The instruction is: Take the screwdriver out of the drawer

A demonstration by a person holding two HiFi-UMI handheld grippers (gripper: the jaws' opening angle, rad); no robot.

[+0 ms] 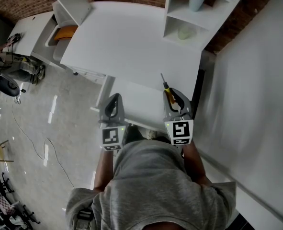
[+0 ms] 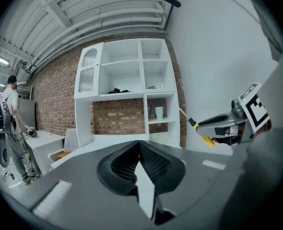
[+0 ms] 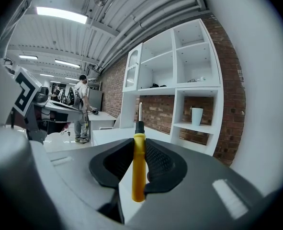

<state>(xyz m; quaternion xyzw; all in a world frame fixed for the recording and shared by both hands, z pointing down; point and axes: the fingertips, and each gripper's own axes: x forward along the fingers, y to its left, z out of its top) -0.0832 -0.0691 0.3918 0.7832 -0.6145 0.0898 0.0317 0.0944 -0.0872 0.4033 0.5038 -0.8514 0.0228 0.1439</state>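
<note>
Right hand-held gripper [image 3: 139, 150] is closed on the screwdriver [image 3: 138, 171], its ribbed pads pressing the yellow handle from both sides while the black collar and metal shaft stick out past the jaw tips. The grip sits on the handle rather than the thin shaft, which gives the pads a broad surface to bite on and probably keeps the tool from swivelling. In the head view the tool is carried in the air, close in front of the person's body, with its tip pointing away over the near edge of the white desk [image 1: 131, 37]. It touches neither the desk nor anything else. A lower pale panel [image 1: 136, 97] just below that desk edge may be the drawer the task names, though whether it stands open cannot be told from here. Judged from how things lie, the screwdriver is already clear of it and only needs setting down or presenting. Beside it, well apart, the left hand-held gripper [image 2: 140, 150] is held at about the same height with its jaws together and nothing between them, seemingly just parked out of the way. Further back on the desk stands a white shelf unit [image 1: 179, 13] with a pale cup [image 1: 196, 0] in one compartment.
</note>
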